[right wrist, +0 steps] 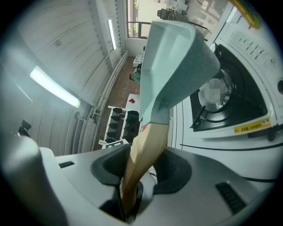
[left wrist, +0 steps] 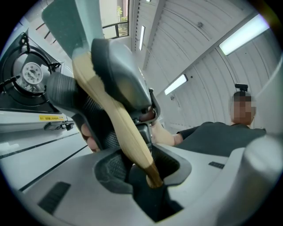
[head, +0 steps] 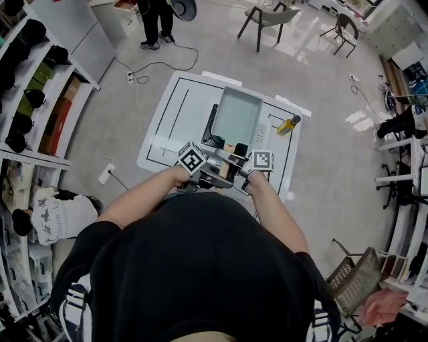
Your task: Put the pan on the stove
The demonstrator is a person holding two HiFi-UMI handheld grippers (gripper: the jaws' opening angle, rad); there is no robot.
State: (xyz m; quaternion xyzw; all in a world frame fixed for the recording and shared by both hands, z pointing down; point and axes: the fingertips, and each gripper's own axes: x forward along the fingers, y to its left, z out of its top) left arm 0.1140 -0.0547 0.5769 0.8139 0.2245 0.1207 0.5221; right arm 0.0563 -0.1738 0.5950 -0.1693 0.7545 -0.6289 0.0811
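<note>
A pale green square pan point(head: 237, 117) with a wooden handle point(head: 229, 148) hangs tilted over the black gas stove point(head: 212, 135) on the white mat point(head: 167, 127). Both grippers are shut on the handle, side by side: my left gripper point(head: 204, 170) and my right gripper point(head: 246, 168). In the left gripper view the handle point(left wrist: 121, 128) runs up from between my jaws point(left wrist: 148, 176) to the pan point(left wrist: 70, 22), and the stove's burner point(left wrist: 31, 73) lies at the left. In the right gripper view the handle point(right wrist: 146, 150) rises from my jaws point(right wrist: 128, 198) to the pan point(right wrist: 177, 57), with the stove point(right wrist: 230, 97) to its right.
A yellow bottle-like thing point(head: 289, 124) lies on the mat's right side. Shelves point(head: 40, 100) line the left wall. A person point(head: 155, 23) and chairs point(head: 267, 20) stand at the back. Cables point(head: 144, 70) run over the floor, and a wire basket point(head: 354, 277) sits at the right.
</note>
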